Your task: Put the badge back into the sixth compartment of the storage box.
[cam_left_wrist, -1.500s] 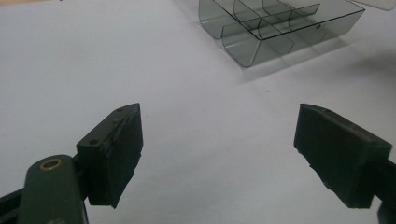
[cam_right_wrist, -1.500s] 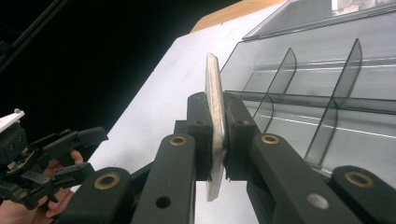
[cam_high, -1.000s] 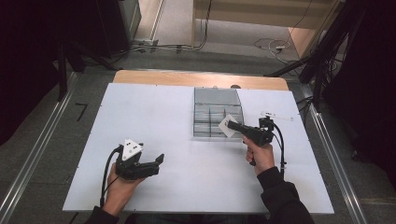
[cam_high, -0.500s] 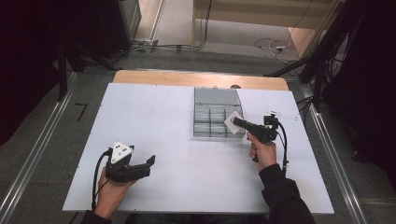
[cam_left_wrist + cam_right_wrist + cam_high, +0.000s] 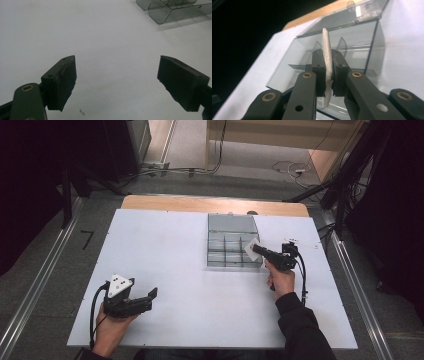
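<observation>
On the white table (image 5: 190, 270) in the high view, a clear divided box (image 5: 233, 247) sat right of centre toward the far edge, its lid open toward the far side. The right gripper (image 5: 256, 249) reached in from the near right, held by the person's right hand (image 5: 280, 280), and pinched a small flat white piece (image 5: 251, 248) at the near right corner of the box. Well apart from it, at the near left of the table, the left gripper (image 5: 152, 293) lay low in the left hand (image 5: 111, 327), its grey three-cornered plate on top and its jaws spread.

Along the left gripper view, the left gripper (image 5: 117, 82) showed its two black jaws set wide, with bare white table (image 5: 100, 37) between them and nothing held. The clear box (image 5: 172, 10) stood far off at the upper right.

Along the right gripper view, the right gripper (image 5: 328, 72) had its jaws closed narrowly on the white piece (image 5: 327, 47), which stood on edge between the pads and rose above them. Just beyond it lay the compartments of the clear box (image 5: 362, 37), with the lid (image 5: 352, 15) tilted back behind. I could not tell whether the piece touched the box.
</observation>
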Tool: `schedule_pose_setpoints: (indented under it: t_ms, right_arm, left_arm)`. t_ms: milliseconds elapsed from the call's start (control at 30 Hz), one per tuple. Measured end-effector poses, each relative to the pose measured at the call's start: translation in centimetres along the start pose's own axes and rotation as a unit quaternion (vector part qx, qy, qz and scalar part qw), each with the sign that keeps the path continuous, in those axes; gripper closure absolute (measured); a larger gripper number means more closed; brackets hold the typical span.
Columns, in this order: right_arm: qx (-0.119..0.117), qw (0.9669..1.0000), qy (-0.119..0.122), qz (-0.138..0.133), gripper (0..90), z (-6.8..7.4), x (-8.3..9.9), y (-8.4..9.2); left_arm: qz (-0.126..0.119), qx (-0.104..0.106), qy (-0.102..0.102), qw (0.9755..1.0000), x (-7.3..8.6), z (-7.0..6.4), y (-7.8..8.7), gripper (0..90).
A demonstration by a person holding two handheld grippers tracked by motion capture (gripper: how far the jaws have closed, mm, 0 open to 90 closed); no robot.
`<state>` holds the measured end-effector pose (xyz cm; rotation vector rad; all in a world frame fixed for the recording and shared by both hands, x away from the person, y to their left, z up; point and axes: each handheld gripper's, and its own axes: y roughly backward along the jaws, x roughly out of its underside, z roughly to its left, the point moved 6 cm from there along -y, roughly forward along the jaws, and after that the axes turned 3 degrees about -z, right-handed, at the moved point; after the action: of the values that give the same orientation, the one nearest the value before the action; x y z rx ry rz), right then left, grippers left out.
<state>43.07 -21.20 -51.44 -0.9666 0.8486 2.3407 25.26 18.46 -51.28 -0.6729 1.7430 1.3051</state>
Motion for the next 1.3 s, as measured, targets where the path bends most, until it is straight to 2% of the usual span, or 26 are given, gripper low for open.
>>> schedule_pose_setpoints:
  t_ms: [67, 200, 367, 533, 600, 800, 1100, 1300]
  right_arm:
    - [0.015, 0.9998, 0.012, 0.007, 80.7, -0.2, 0.2, -0.2]
    - [0.023, 0.9991, 0.031, 0.018, 80.2, -0.1, 0.6, -0.4]
    - [0.03, 0.9978, 0.052, 0.028, 69.2, 0.1, 0.9, -0.7]
    - [0.038, 0.9969, 0.066, 0.016, 58.4, 0.4, 0.5, -0.2]
    - [0.045, 0.9967, 0.067, 0.011, 51.7, 0.3, 0.3, 0.0]
    - [0.05, 0.9963, 0.07, 0.002, 44.8, 0.4, -0.1, 0.6]
    - [0.062, 0.9959, 0.066, 0.011, 33.4, 0.4, 0.0, 2.0]
    - [0.079, 0.993, 0.088, 0.005, 29.6, 0.3, 0.1, 3.5]
  left_arm:
    - [0.0, -0.002, 0.0, 1.0, 0.0, 0.1, 0.1, 16.1]
    - [0.0, -0.003, 0.003, 1.0, 0.1, 0.3, 0.1, 16.1]
    - [0.001, -0.003, 0.002, 1.0, 0.1, 0.3, 0.1, 16.1]
    - [0.002, -0.003, 0.002, 1.0, 0.2, 0.3, 0.0, 16.1]
    - [0.003, -0.002, 0.002, 1.0, 0.2, 0.3, 0.0, 16.1]
    - [0.005, -0.002, 0.003, 1.0, 0.3, 0.3, -0.2, 16.1]
    - [0.003, -0.01, 0.007, 0.9999, 0.4, 0.7, -0.2, 16.1]
    - [-0.003, -0.016, 0.018, 0.9997, 0.4, 1.4, -0.1, 16.1]
